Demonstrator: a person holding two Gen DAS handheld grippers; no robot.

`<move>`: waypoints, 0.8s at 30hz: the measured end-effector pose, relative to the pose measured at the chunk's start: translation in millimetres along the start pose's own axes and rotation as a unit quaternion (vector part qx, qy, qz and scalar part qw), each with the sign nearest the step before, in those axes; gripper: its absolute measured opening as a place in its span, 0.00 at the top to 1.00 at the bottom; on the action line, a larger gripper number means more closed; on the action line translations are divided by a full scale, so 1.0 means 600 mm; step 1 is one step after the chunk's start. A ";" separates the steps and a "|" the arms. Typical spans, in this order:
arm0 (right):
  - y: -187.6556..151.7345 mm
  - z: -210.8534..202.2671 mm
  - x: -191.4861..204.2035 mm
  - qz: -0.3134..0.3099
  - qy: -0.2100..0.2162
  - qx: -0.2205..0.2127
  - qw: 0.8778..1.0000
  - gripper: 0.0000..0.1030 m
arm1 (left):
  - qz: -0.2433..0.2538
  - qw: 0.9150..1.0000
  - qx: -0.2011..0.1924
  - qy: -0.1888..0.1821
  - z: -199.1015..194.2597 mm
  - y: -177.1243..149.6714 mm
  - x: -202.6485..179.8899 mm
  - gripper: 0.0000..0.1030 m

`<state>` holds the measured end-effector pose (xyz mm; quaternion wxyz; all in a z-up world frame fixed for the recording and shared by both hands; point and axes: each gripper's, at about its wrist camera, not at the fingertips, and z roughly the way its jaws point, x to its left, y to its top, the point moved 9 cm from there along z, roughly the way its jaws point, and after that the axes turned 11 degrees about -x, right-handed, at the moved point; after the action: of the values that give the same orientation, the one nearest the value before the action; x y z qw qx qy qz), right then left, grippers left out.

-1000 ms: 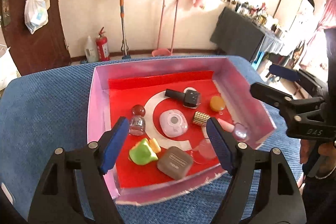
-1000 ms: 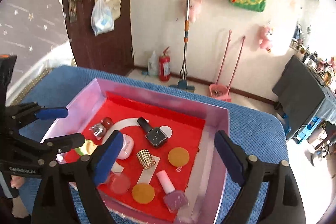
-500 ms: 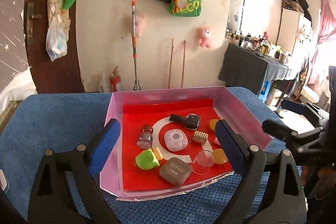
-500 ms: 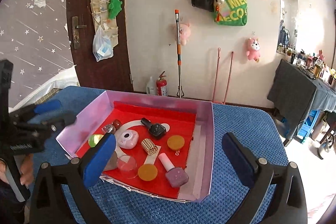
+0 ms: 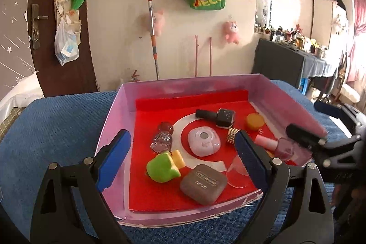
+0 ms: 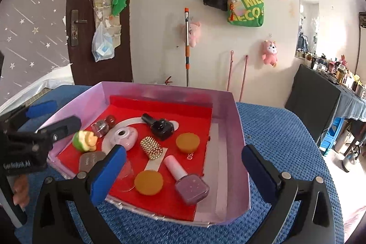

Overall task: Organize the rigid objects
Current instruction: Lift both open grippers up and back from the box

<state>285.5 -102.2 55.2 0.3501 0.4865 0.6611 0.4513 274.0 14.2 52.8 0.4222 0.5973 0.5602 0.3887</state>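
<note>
- Hovering near the tray's (image 5: 119,111) front edge, the left tool (image 5: 180,150) stands wide open, holding nothing.
- Right tool (image 6: 183,166) likewise gapes empty.
- Nail polish bottles (image 6: 191,184), a green toy (image 5: 161,167) and a compact (image 5: 203,184) lie inside the tray on the blue bench (image 5: 57,125).

Pink nail polish (image 6: 187,182) flat in red-lined tray (image 6: 238,129), beside orange discs (image 6: 148,182).

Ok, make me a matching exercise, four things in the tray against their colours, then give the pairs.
Things:
1. apple-shaped toy
2. eyeshadow case
3. nail polish by the right wall
4. nail polish at the back

Colours:
A. black
B. green
C. pink cap, mauve bottle
D. grey-brown

Pairs: 1-B, 2-D, 3-C, 4-A
</note>
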 end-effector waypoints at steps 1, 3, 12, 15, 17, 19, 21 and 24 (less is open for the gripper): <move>0.000 0.002 -0.002 0.003 -0.001 -0.002 1.000 0.00 | 0.001 1.000 0.004 0.005 0.004 -0.005 0.002 0.10; -0.002 0.007 -0.007 0.009 -0.001 -0.005 1.000 0.00 | -0.004 1.000 0.014 0.008 0.009 -0.012 0.005 0.10; -0.030 0.025 -0.003 -0.003 -0.023 0.014 1.000 0.00 | -0.011 0.999 0.034 0.014 0.017 -0.034 0.006 0.10; -0.034 0.028 0.003 -0.015 -0.029 0.018 0.999 0.00 | -0.017 0.999 0.040 0.014 0.020 -0.039 0.006 0.10; -0.031 0.025 0.000 -0.015 -0.035 0.012 0.999 0.00 | -0.018 0.999 0.037 0.018 0.019 -0.040 0.007 0.10; -0.027 0.019 -0.003 -0.012 -0.040 0.001 0.999 0.00 | -0.017 0.999 0.034 0.022 0.017 -0.040 0.007 0.10; -0.027 0.018 -0.006 -0.009 -0.042 0.000 0.999 0.00 | -0.014 0.999 0.031 0.026 0.017 -0.039 0.007 0.10; -0.028 0.019 -0.007 -0.009 -0.043 0.002 0.999 0.00 | -0.006 0.999 0.031 0.029 0.018 -0.041 0.006 0.10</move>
<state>291.5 -105.2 35.6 0.3816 0.5001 0.6506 0.4255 275.9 17.5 26.3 0.3895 0.5948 0.5879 0.3858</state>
